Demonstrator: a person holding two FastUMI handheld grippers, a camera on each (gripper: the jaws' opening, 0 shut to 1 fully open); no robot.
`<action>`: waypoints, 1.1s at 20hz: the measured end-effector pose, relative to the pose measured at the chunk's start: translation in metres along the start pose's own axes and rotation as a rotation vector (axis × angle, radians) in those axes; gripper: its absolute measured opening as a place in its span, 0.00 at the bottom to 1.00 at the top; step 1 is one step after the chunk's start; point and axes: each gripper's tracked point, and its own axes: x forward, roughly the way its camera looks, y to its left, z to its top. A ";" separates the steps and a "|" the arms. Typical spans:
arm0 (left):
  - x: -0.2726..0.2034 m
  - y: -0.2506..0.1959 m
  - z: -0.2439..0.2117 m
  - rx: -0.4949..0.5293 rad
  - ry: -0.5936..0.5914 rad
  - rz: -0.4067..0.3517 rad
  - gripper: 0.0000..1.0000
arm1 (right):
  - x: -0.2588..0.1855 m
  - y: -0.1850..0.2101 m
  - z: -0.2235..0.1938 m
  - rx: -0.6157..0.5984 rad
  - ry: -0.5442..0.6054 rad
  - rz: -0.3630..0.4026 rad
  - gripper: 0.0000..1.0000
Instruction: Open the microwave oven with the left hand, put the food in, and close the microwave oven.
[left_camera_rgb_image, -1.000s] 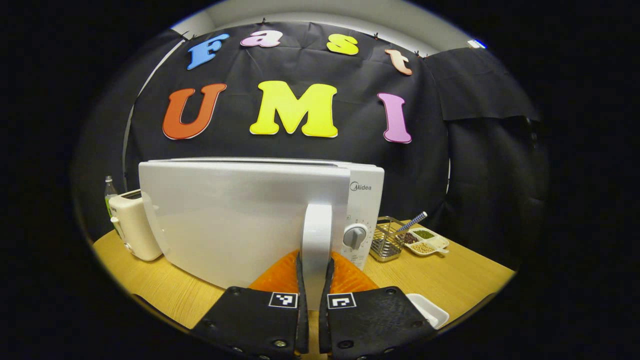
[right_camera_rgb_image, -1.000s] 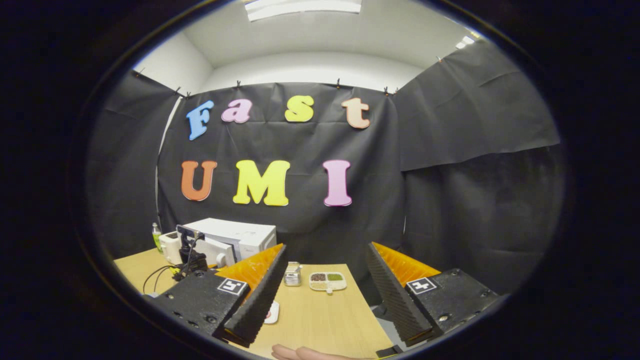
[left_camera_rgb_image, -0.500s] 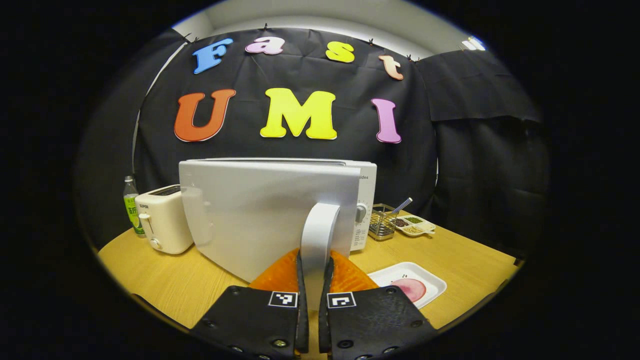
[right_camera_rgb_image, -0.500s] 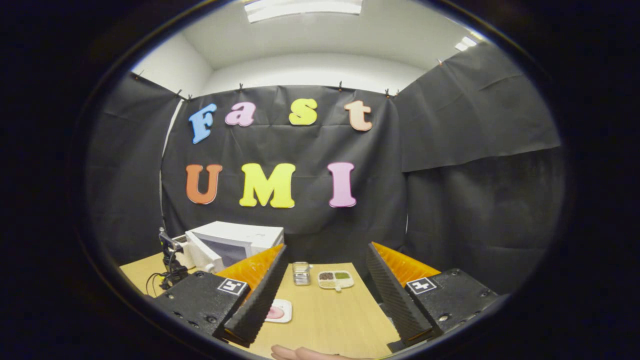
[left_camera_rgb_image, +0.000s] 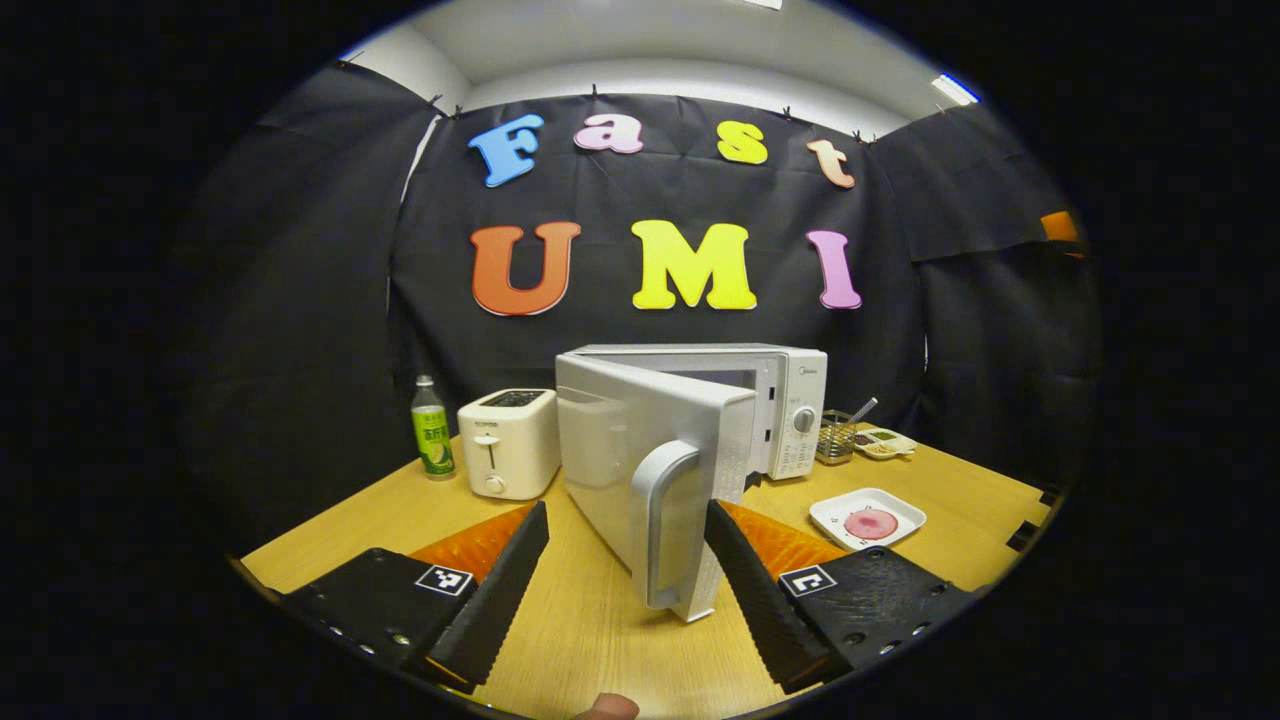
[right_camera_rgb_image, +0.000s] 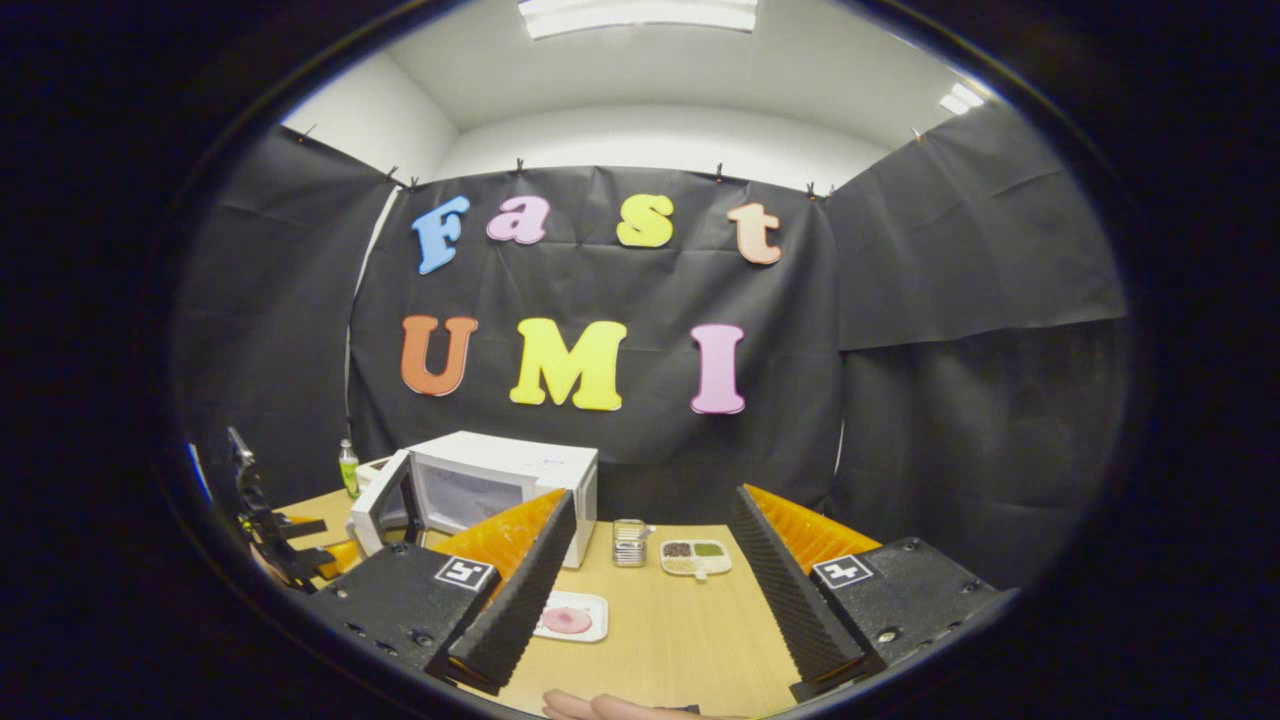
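A: Since the microwave door (left_camera_rgb_image: 655, 470) stands swung out at centre frame in the left gripper view, what is the left gripper (left_camera_rgb_image: 628, 565) doing?

B: Its fingers are spread wide on either side of the door handle (left_camera_rgb_image: 668, 525), touching nothing. I judge the door is left ajar so the cavity is reachable.

A: Where is the food?

B: A pink round piece sits on a white plate (left_camera_rgb_image: 868, 517) on the wooden table (left_camera_rgb_image: 590, 630), lower right of that view, just right of the microwave (left_camera_rgb_image: 765, 400).

A: And the right gripper (right_camera_rgb_image: 650, 580)?

B: Its fingers are also wide apart and empty, low in the right gripper view, above the table, with the plate (right_camera_rgb_image: 570, 616) near its left finger.

A: Other containers?

B: A wire basket (right_camera_rgb_image: 630, 541) and a divided dish (right_camera_rgb_image: 695, 556) with dark, green and pale contents, mid-frame.
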 end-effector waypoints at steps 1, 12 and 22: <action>-0.012 0.007 0.006 0.000 -0.006 0.021 0.94 | 0.005 0.003 -0.004 -0.012 0.010 0.002 0.92; -0.068 -0.001 0.095 -0.152 -0.020 0.003 0.93 | 0.120 0.015 -0.050 -0.035 0.276 0.050 1.00; -0.064 -0.028 0.187 -0.106 -0.185 0.002 0.93 | 0.195 0.054 -0.214 0.135 0.868 0.260 0.97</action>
